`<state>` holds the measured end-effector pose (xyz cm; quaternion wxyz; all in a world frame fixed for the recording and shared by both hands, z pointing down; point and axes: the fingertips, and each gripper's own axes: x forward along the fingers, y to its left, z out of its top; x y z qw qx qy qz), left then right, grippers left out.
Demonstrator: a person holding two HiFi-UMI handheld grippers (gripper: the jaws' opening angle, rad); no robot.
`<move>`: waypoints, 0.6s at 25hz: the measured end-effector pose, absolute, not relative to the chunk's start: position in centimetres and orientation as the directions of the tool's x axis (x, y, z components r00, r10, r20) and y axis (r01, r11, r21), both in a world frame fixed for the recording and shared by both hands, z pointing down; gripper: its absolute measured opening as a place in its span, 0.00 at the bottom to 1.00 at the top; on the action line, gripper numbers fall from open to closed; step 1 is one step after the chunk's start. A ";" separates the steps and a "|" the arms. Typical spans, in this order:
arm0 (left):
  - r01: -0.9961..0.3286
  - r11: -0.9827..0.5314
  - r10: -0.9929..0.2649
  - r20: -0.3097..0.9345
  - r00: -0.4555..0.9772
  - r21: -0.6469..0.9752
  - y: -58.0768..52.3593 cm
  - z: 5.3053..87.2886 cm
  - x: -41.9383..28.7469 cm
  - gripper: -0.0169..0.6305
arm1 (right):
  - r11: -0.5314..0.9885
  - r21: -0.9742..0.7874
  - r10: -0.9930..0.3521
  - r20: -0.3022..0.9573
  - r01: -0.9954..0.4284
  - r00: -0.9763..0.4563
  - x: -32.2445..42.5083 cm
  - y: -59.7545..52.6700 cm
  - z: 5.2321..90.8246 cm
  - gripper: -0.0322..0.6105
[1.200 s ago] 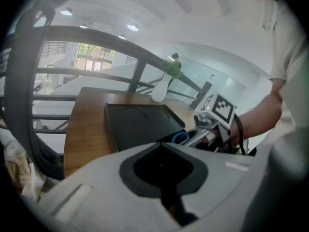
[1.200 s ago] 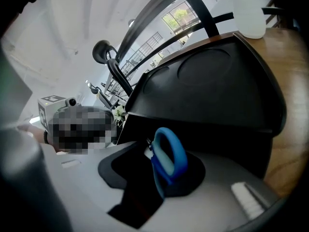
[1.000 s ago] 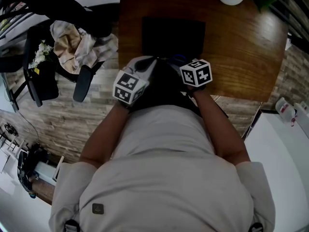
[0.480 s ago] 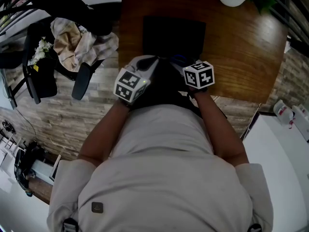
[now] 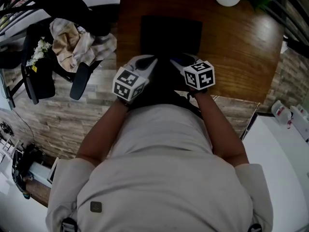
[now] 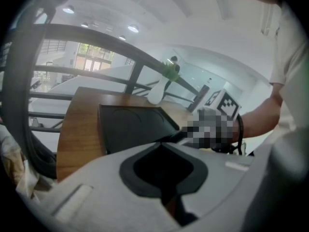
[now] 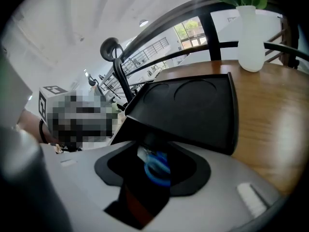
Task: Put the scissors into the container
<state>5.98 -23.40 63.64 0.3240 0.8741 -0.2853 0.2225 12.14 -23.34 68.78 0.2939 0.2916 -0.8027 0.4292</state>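
Wooden tabletop [image 5: 241, 47] carries black container [image 5: 170, 33] and white vase [image 7: 251, 37] | right hand-held gripper [image 7: 155, 175] pinches blue scissors [image 7: 157, 167] at the handle, just before container's near edge | left hand-held gripper [image 6: 166, 175] pressed together, nothing between, beside the right one

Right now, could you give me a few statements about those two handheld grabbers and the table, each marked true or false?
1. The right gripper is closed on the blue-handled scissors. True.
2. The scissors already lie in the black container. False: they are in the right gripper, short of its near edge.
3. A white vase stands on the wooden table. True.
4. The left gripper grips a cloth. False: its jaws hold nothing.
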 end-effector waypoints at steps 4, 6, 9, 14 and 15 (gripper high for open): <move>-0.647 -0.621 -0.359 0.573 0.736 0.442 -23.6 63.7 6.1 0.03 | 0.463 -0.507 -0.232 0.723 -0.727 -0.651 12.9 -23.7 68.6 0.36; -0.648 -0.623 -0.361 0.573 0.736 0.439 -23.8 63.8 6.1 0.03 | 0.461 -0.505 -0.236 0.723 -0.729 -0.650 13.0 -23.9 68.6 0.36; -0.652 -0.617 -0.367 0.573 0.733 0.440 -23.9 64.0 5.9 0.03 | 0.458 -0.507 -0.238 0.721 -0.730 -0.651 13.0 -24.0 68.8 0.36; -0.663 -0.603 -0.382 0.569 0.728 0.443 -24.5 64.1 5.7 0.03 | 0.464 -0.517 -0.238 0.709 -0.719 -0.664 12.6 -24.1 68.9 0.35; -0.664 -0.601 -0.383 0.570 0.727 0.444 -24.5 64.1 5.6 0.03 | 0.472 -0.514 -0.240 0.707 -0.717 -0.665 12.6 -24.2 68.8 0.32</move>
